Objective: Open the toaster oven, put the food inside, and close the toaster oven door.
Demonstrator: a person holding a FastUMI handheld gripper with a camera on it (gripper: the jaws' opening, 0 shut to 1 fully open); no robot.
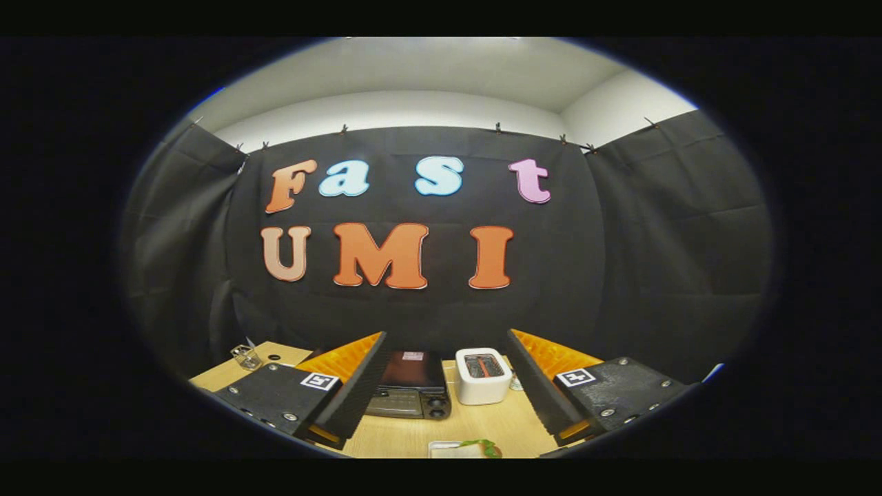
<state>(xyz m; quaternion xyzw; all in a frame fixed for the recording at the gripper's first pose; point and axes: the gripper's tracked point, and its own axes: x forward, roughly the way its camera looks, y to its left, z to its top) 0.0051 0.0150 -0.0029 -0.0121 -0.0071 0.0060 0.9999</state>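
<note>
Fingers of the gripper sit nearest, spread wide apart and clamped on nothing; open air and tabletop lie between them.

Largest thing in reach: wooden table, pale, running from under the fingers back to the booth's cloth wall.

Toaster oven next in size: dark box, standing on the table beyond the fingers, its left part hidden behind the left finger. Front faces this way; two round knobs visible at the lower right corner of the front. Door looks shut, flush with the front; handle too small to make out.

White toaster just beside the oven, on its right, slots up, between the two fingers and well beyond them.

Plate of food lies on the table below and between the fingers, closer than the oven. Pale slab with a green piece on its right side; cut off, so what kind of food I cannot tell.

Small glass object far back on the left of the table, well apart from everything else.

Step in hand, as I judge it: the very start. Oven closed, food outside, nothing gripped. Next move calls for lowering and advancing toward the oven's front, lining the open fingers on the door's top edge or handle, then pulling it down. The white toaster stands close, so the approach wants to keep left of it.
</note>
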